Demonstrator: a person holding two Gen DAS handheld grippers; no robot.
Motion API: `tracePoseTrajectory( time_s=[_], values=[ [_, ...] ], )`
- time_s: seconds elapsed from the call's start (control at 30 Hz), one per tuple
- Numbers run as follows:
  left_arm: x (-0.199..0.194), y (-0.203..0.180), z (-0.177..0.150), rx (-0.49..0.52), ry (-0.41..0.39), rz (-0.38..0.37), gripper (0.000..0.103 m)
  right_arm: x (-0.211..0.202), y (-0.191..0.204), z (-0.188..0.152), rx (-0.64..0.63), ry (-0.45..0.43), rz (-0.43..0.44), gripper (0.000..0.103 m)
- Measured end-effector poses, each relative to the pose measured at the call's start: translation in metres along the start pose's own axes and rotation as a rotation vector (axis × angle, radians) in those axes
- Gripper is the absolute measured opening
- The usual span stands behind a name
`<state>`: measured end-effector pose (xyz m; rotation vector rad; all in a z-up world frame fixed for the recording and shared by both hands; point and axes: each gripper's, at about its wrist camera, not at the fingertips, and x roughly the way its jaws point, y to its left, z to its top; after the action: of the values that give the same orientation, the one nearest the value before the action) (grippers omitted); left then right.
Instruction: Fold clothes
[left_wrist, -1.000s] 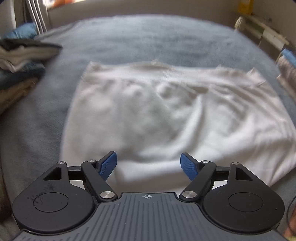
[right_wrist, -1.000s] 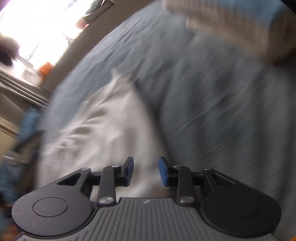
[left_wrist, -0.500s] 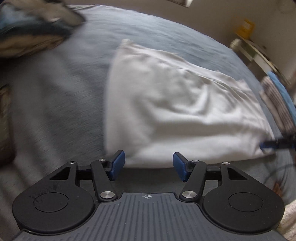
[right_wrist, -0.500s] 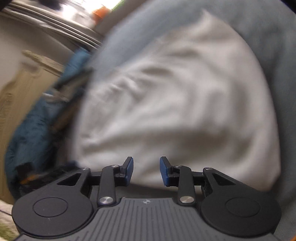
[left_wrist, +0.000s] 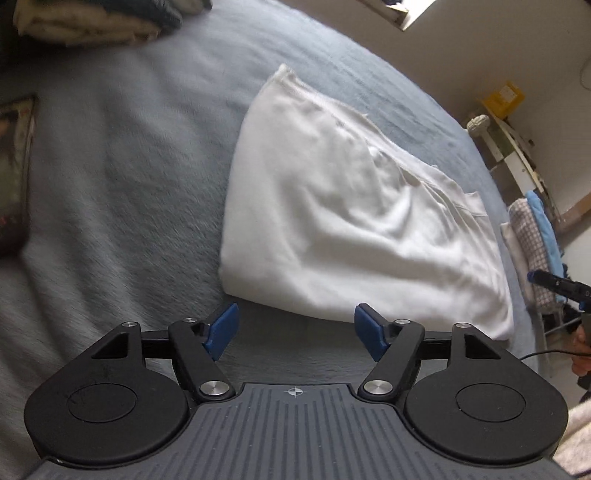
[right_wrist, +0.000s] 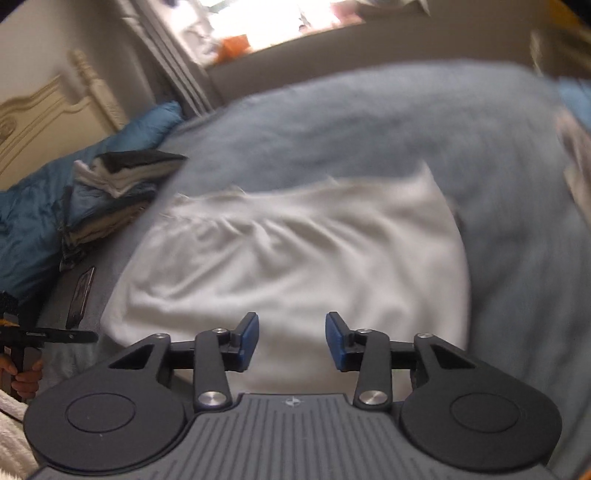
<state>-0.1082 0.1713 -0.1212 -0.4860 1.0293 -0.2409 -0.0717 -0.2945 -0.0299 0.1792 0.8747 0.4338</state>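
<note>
While the folded white knit garment (left_wrist: 354, 221) lies flat on the grey-blue bed blanket (left_wrist: 129, 184), both jaws have just been opening. The left hand-held gripper (left_wrist: 294, 331) gapes wide (nothing between its pads); the right hand-held gripper (right_wrist: 291, 341) stands part open above the cloth, empty.

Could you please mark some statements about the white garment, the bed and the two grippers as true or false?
1. The white garment lies on a grey-blue blanket. True.
2. The left gripper is clamped on the garment's edge. False: its jaws stand apart with only blanket between them, short of the garment.
3. A stack of folded clothes sits near the blue pillow. True.
4. The right gripper holds a sock. False: its jaws have just been opening and nothing is gripped; the garment lies beyond them.
5. The garment is dark red. False: it is white.
</note>
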Motion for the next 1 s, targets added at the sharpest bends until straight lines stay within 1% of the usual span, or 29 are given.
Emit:
tracePoseTrajectory(
  time_s=[0.1,0.13,0.17,0.27,0.33,0.43,0.57,0.67,0.73,0.77,0.87,1.0],
  values=[
    [0.002,0.001,0.000,-0.028,-0.011,0.024,0.070,0.008,0.017,0.009,-0.081,-0.001,-0.005,0.047],
    [0.000,0.002,0.001,-0.038,-0.015,0.028,0.070,0.010,0.022,0.011,-0.110,0.001,-0.009,0.051],
    [-0.002,0.003,0.003,-0.044,-0.021,0.031,0.070,0.012,0.028,0.012,-0.139,0.002,-0.014,0.056],
    [-0.009,0.003,0.011,-0.032,-0.051,0.045,0.070,0.018,0.043,0.017,-0.221,0.009,-0.033,0.064],
    [-0.011,0.001,0.018,-0.018,-0.073,0.053,0.073,0.027,0.052,0.021,-0.252,0.024,-0.046,0.071],
    [-0.001,-0.010,0.031,0.016,-0.079,0.102,0.073,0.049,0.063,0.028,-0.285,0.059,-0.075,0.073],
    [0.018,-0.026,0.050,0.057,-0.085,0.176,0.075,0.090,0.072,0.036,-0.296,0.132,-0.172,0.073],
    [0.031,-0.034,0.063,0.083,-0.084,0.252,0.075,0.110,0.074,0.040,-0.264,0.145,-0.198,0.073],
    [0.036,-0.037,0.069,0.106,-0.085,0.281,0.075,0.122,0.075,0.042,-0.240,0.150,-0.211,0.073],
    [0.039,-0.039,0.072,0.115,-0.082,0.299,0.075,0.127,0.075,0.043,-0.219,0.154,-0.216,0.077],
    [0.048,-0.042,0.076,0.135,-0.059,0.354,0.075,0.139,0.074,0.042,-0.166,0.155,-0.224,0.082],
    [0.059,-0.043,0.079,0.149,-0.023,0.389,0.075,0.157,0.074,0.033,-0.155,0.160,-0.269,0.086]
  ],
)
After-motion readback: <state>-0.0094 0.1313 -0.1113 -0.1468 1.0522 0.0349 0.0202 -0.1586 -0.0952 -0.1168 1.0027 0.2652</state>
